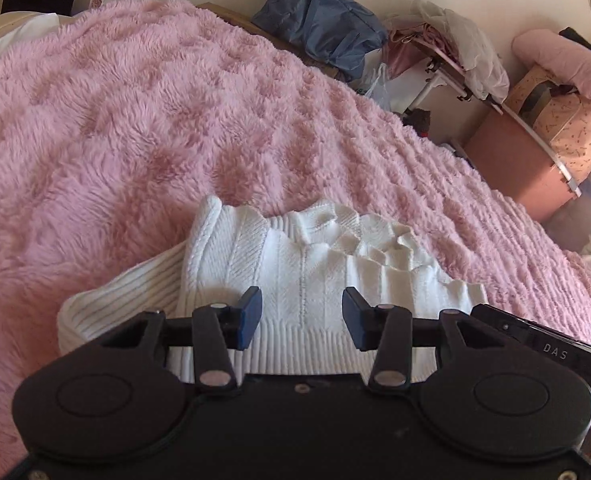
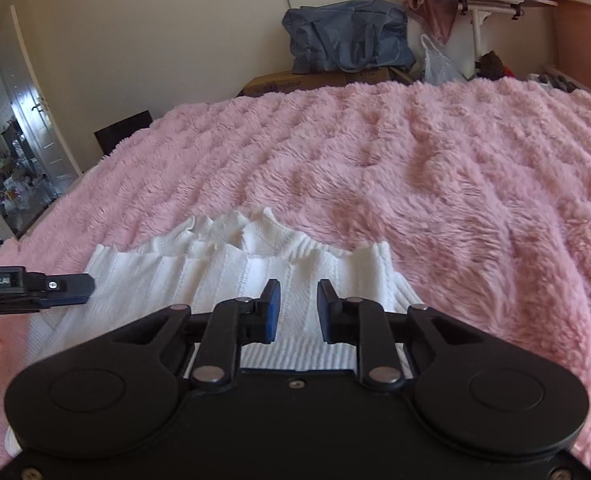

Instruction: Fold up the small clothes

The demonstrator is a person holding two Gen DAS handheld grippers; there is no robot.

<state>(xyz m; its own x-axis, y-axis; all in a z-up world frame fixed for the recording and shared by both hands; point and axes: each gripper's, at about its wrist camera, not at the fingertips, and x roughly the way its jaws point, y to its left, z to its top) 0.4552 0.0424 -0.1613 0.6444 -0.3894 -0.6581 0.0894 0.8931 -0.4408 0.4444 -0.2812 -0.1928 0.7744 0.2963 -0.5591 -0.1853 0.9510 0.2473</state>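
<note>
Sweater (image 1: pixel 307 264), white knit, lies on pink fluffy blanket (image 1: pixel 143 120) covering the bed, at 6 o'clock in both views, just ahead of each gripper. Ribbed hem nearest the cams; scalloped, wavy edge on the far side toward 12. One ribbed part, prob. a sleeve (image 1: pixel 123 292), sticks out toward 9 o'clock in left view.

Left gripper (image 1: pixel 301 316): jaws wide apart, nothing between them, blue pads over the sweater's hem area; can't tell if touching the fabric. It also shows in right view at 9 o'clock (image 2: pixel 71 286), tip over the sweater's left edge.

Right gripper (image 2: pixel 297 308): jaws apart but narrower than left, holding nothing, also over the hem area. Its black body shows in left view at 4 o'clock (image 1: pixel 543 336), just beside the sweater.

Bkgd: blue bag (image 2: pixel 347 36) on a cardboard box (image 2: pixel 319 80) at 12 o'clock past the bed's far edge, by the wall. White plastic bag (image 2: pixel 439 60) beside it at 1 o'clock. Folding table w/ pink cloth and clear plastic at 1–2 o'clock (image 1: pixel 455 56). Open door (image 2: pixel 35 120) at 9–10 o'clock in right view.
</note>
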